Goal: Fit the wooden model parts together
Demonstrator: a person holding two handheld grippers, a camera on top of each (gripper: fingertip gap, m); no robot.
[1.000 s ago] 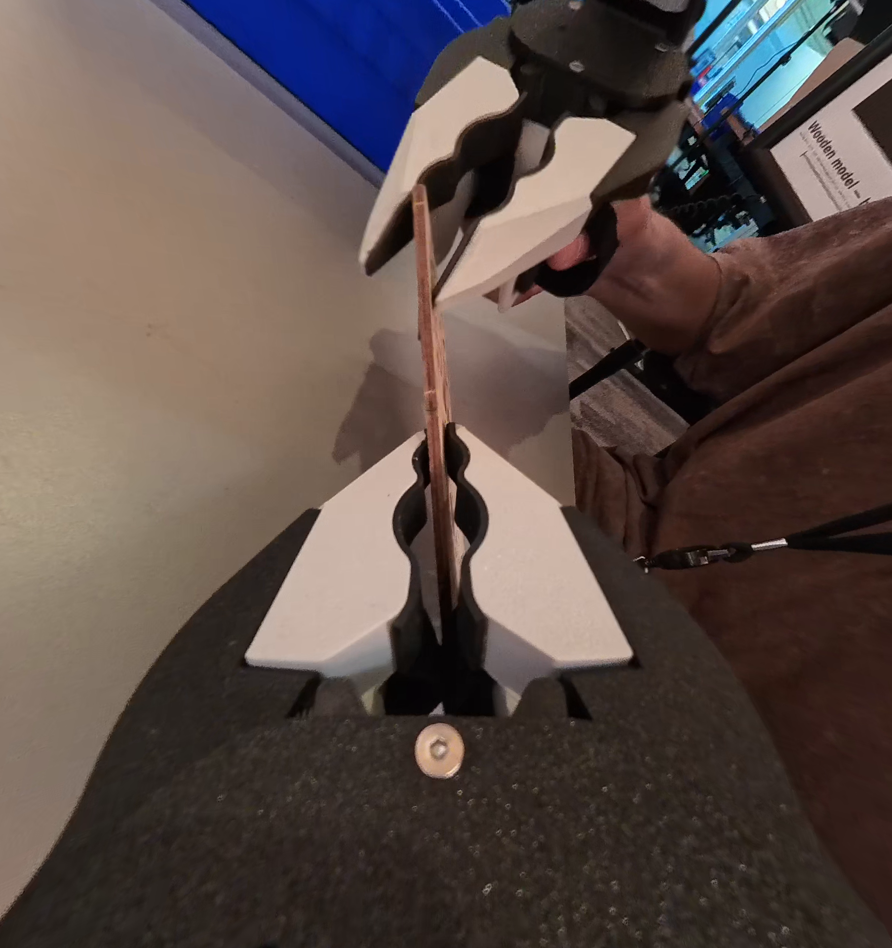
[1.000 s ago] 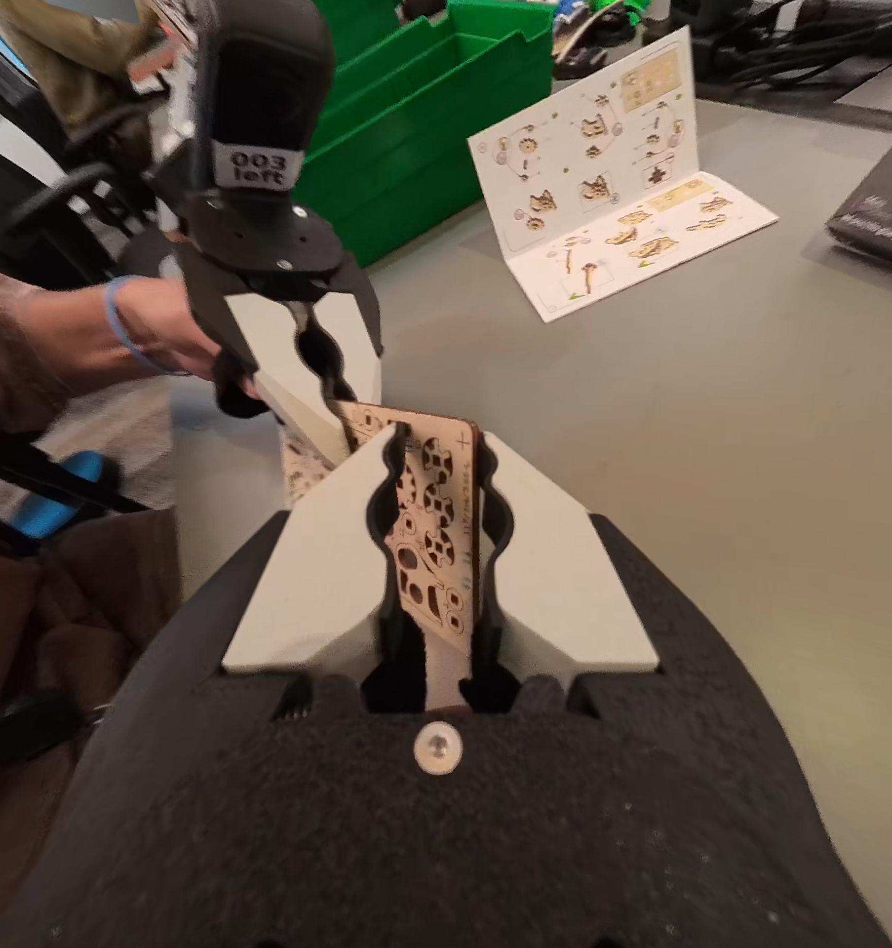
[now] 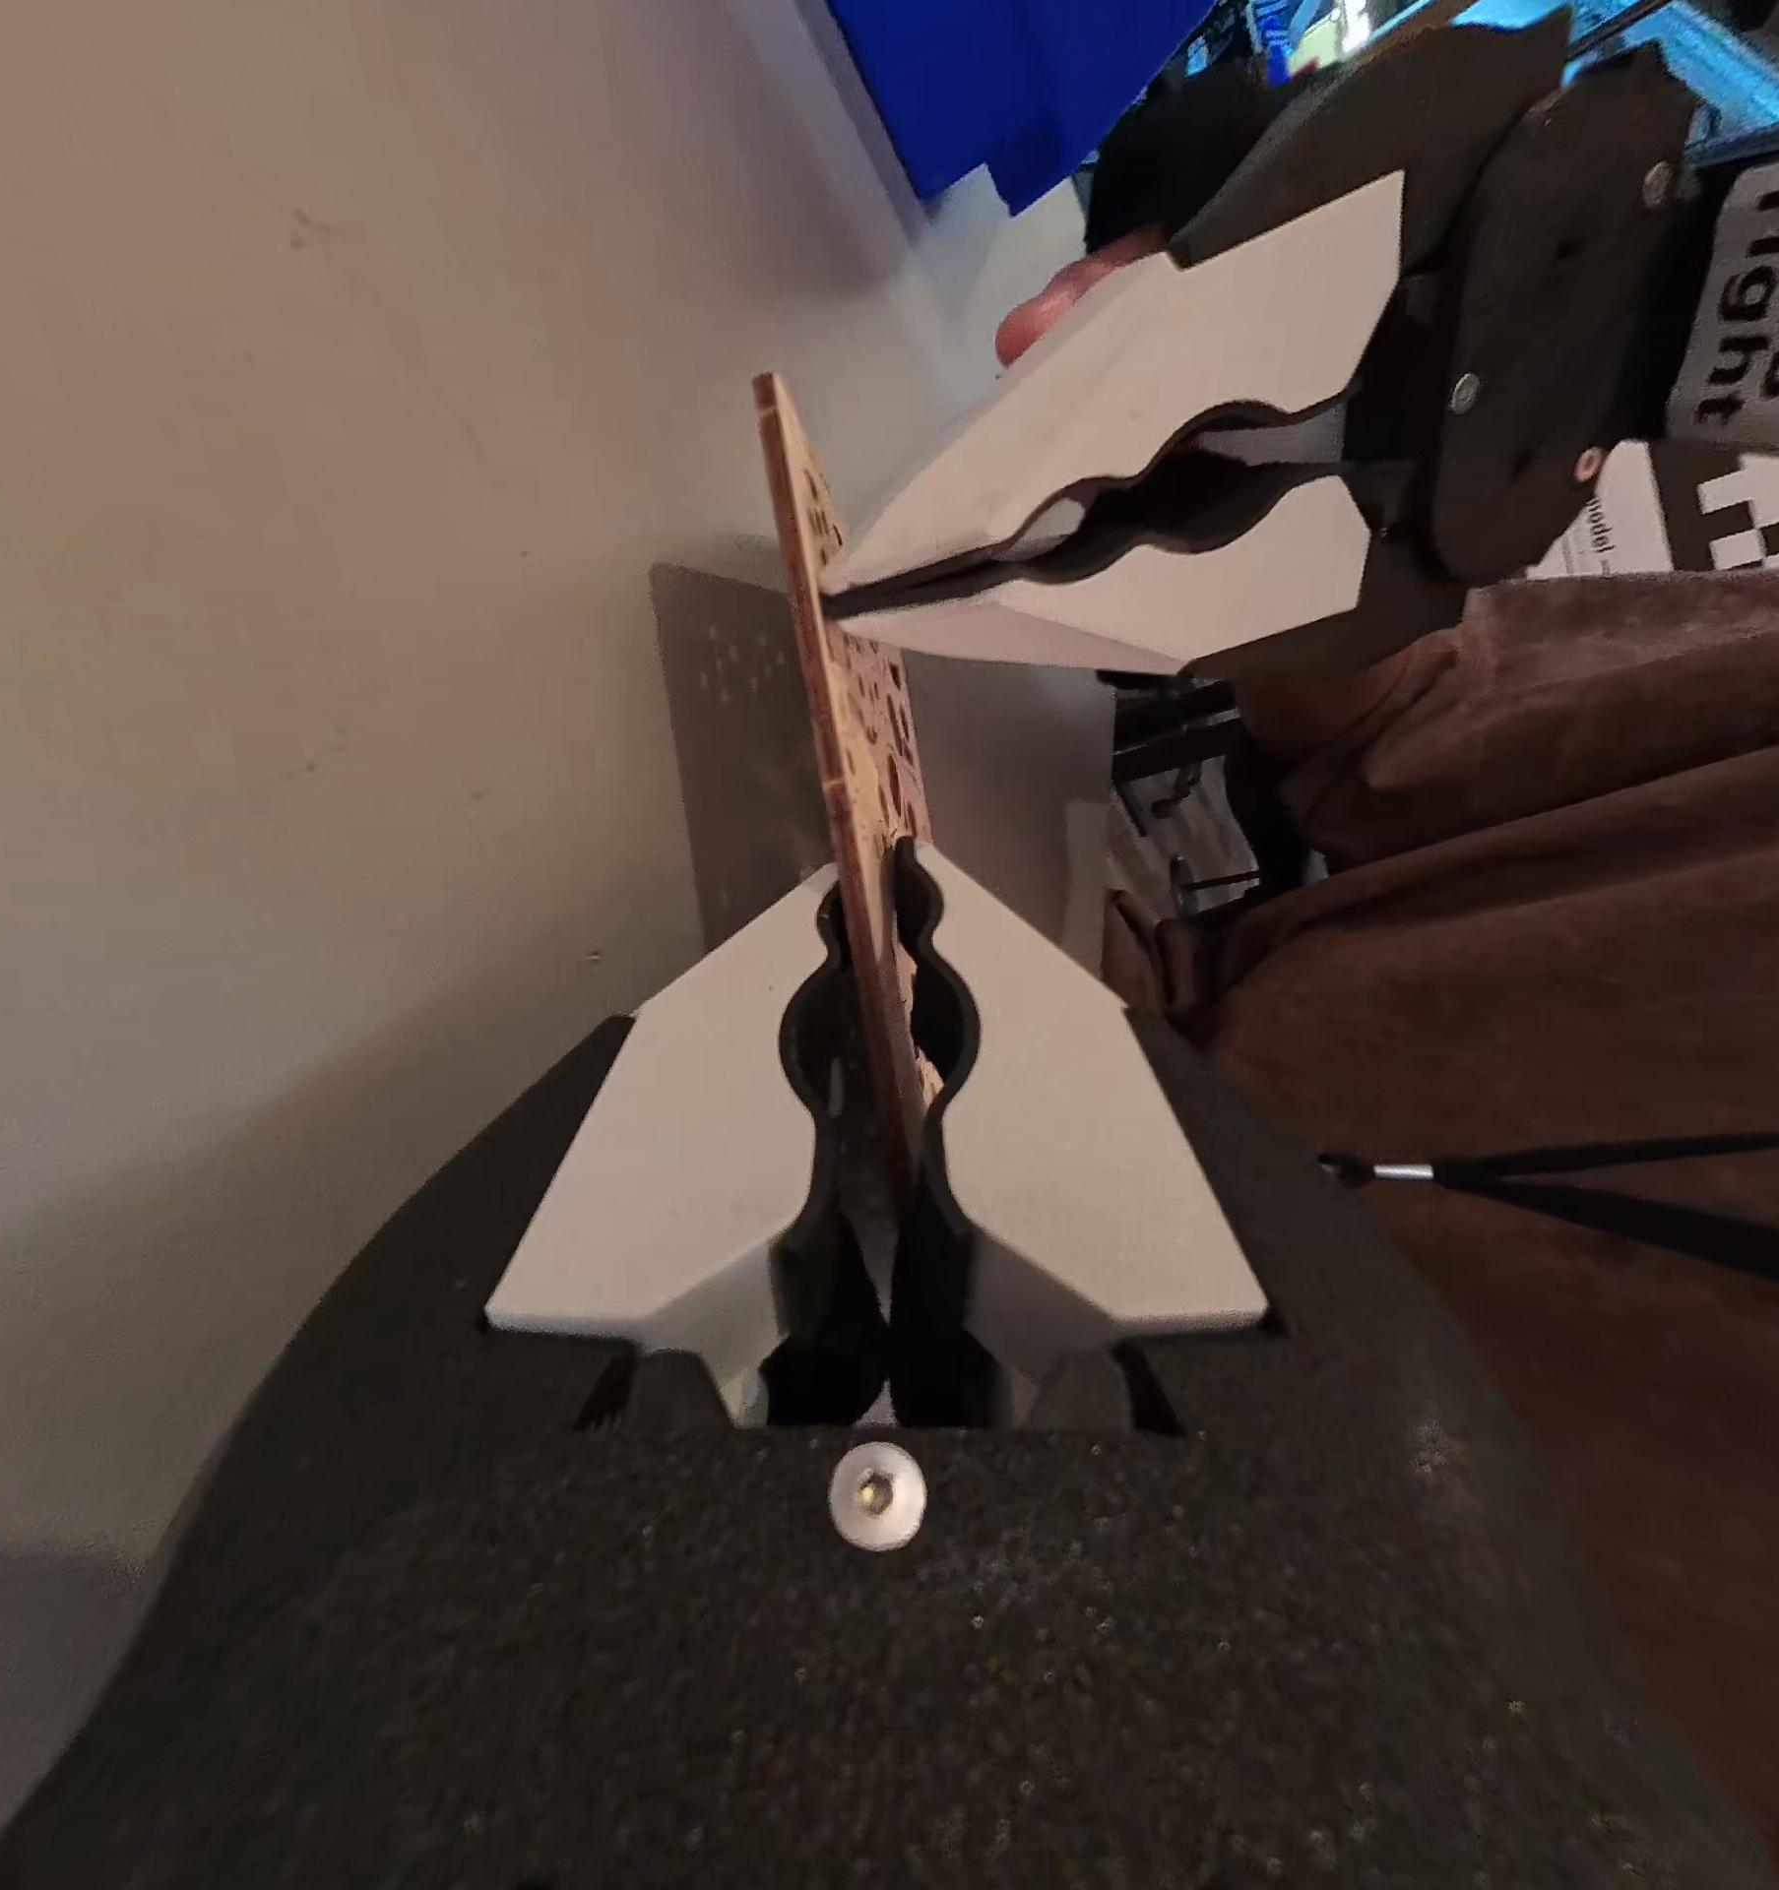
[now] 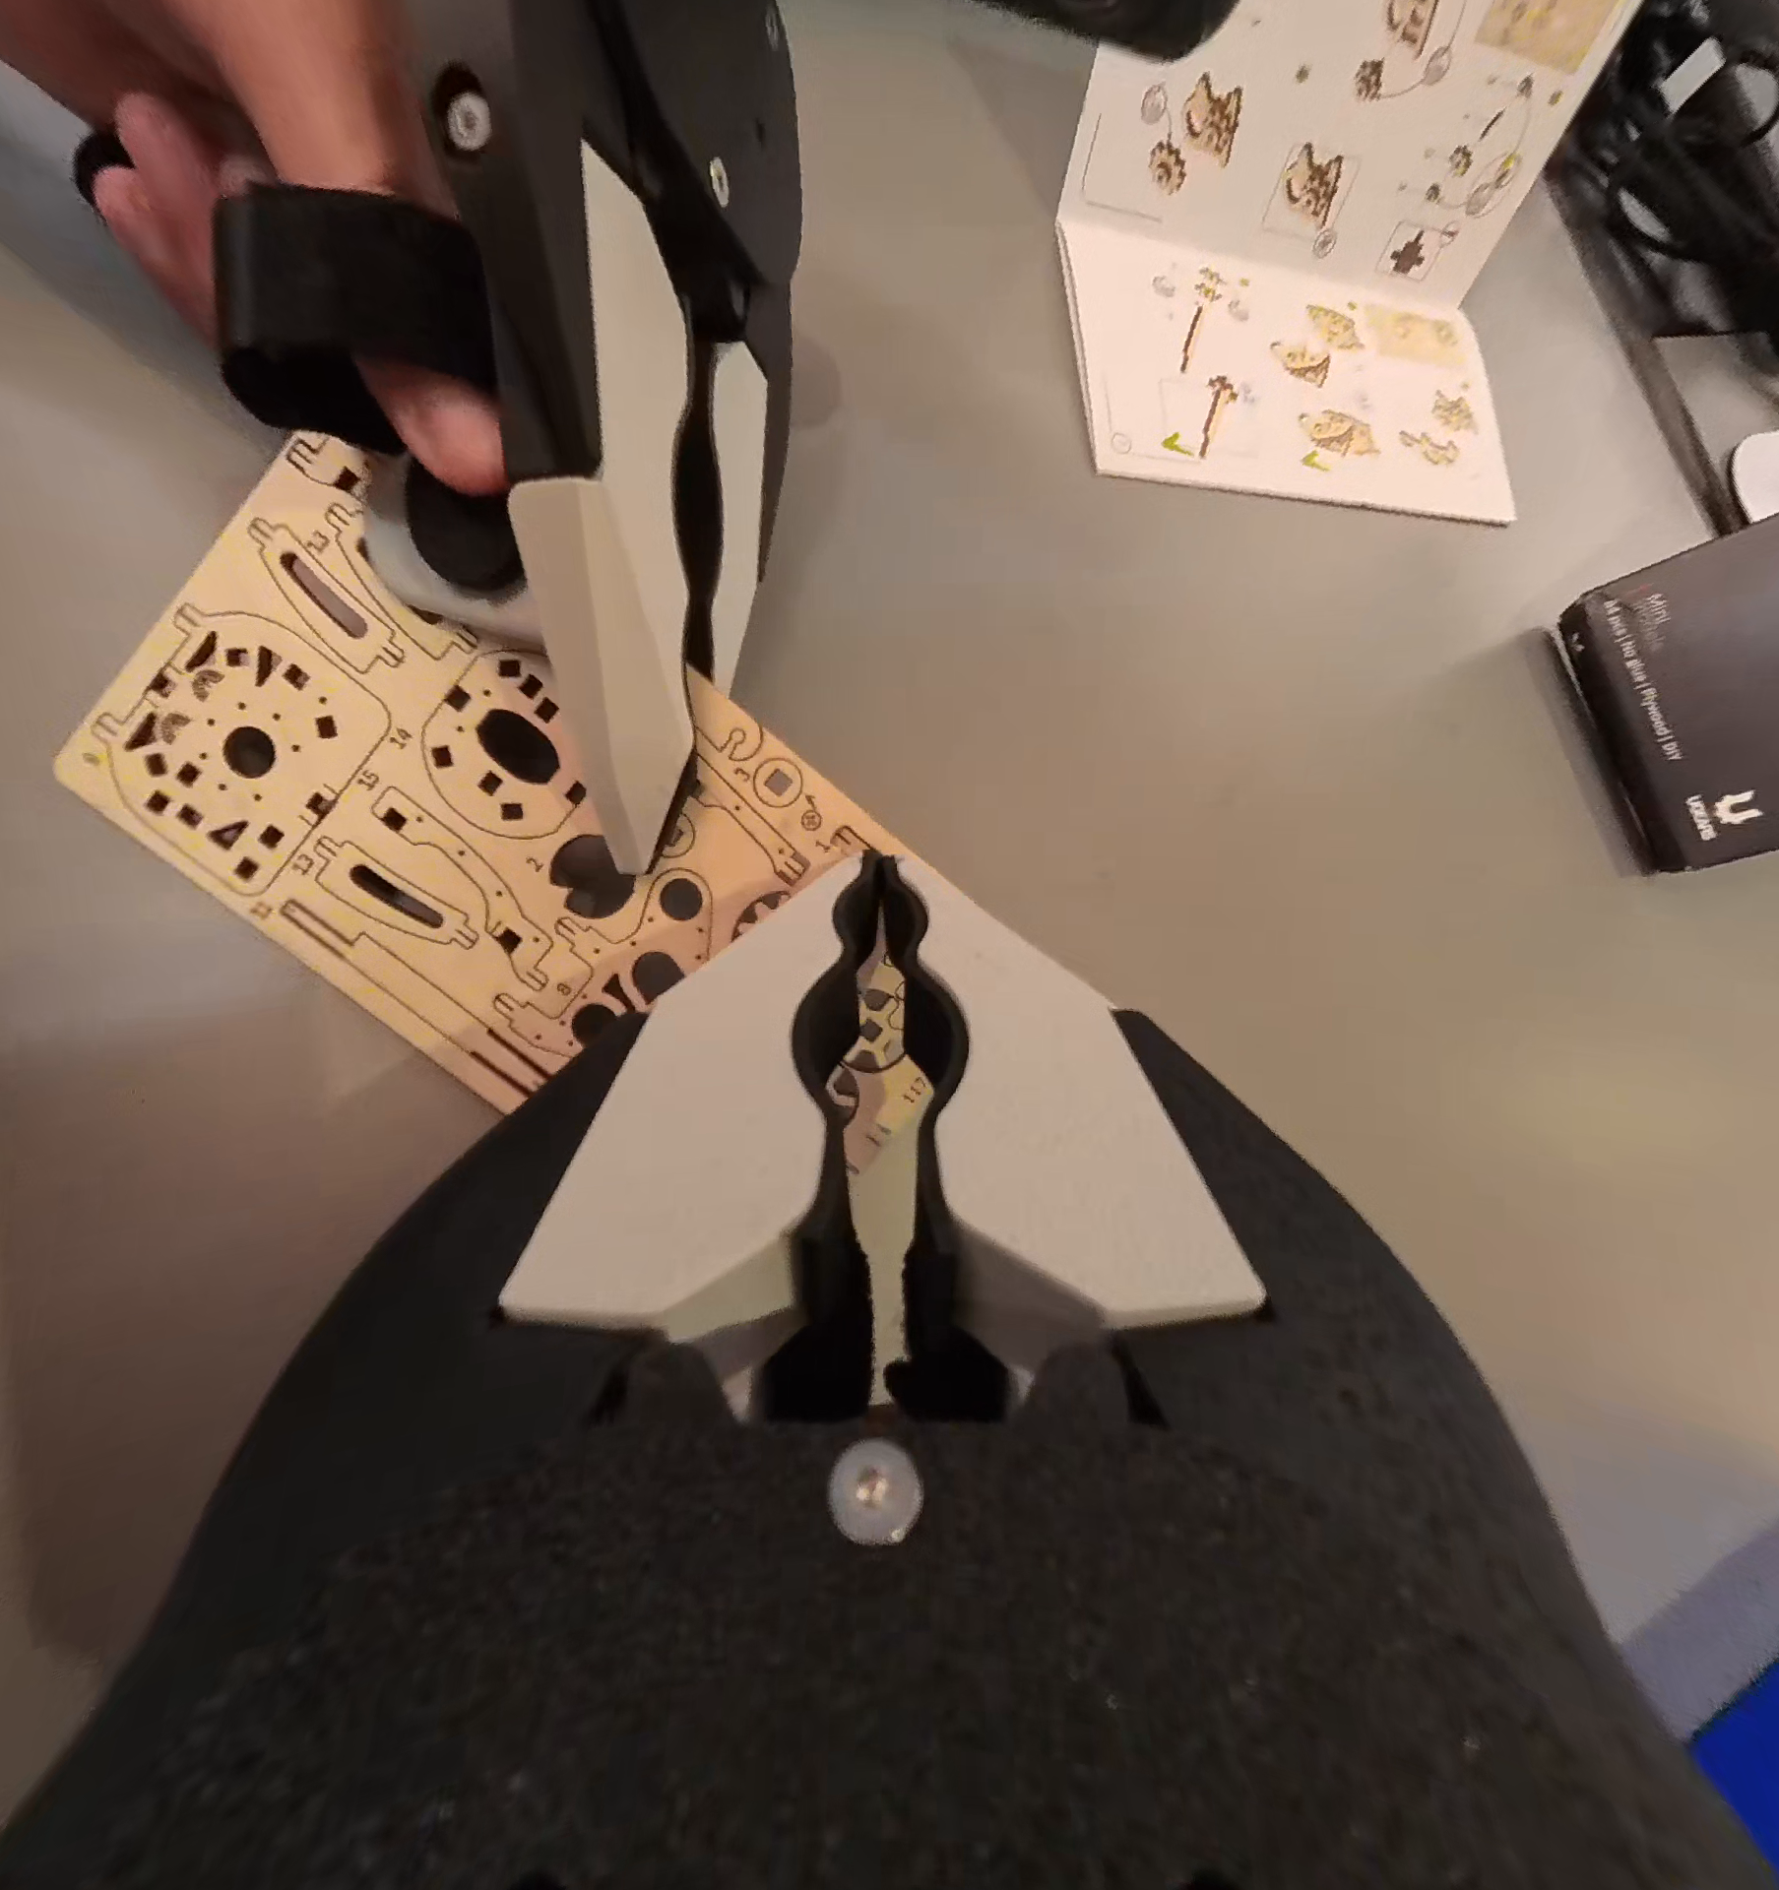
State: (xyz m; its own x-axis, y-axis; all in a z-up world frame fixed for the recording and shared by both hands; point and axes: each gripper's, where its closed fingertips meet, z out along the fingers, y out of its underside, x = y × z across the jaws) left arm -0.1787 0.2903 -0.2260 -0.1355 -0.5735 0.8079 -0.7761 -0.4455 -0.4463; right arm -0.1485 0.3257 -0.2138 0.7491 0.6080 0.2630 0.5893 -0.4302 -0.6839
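A thin laser-cut wooden sheet of model parts point(image 3: 870, 716) stands edge-on between the fingers of my left gripper point(image 3: 870, 869), which is shut on it. My right gripper point(image 3: 834, 603) comes in from the upper right, shut, with its tips against the sheet's face. In the right wrist view the sheet point(image 4: 353, 736) shows face-on with many cut-outs. My right gripper point(image 4: 880, 869) has its jaws closed at the sheet's right edge. The left gripper point(image 4: 660, 849) reaches down from above, clamped on the sheet, with a hand point(image 4: 251, 153) on its handle.
A folded instruction leaflet point(image 4: 1294, 307) stands on the grey table point(image 4: 1171, 716) at the back right. A black box point(image 4: 1703, 706) lies at the right edge, with cables behind it. A person's brown clothing point(image 3: 1478, 1023) fills the right of the left wrist view. The left gripper's tips are roughly 5 cm from the right gripper's.
My right gripper has let go of the sheet's edge, swung round to its face, and now touches it with closed tips. The left gripper still holds the sheet.
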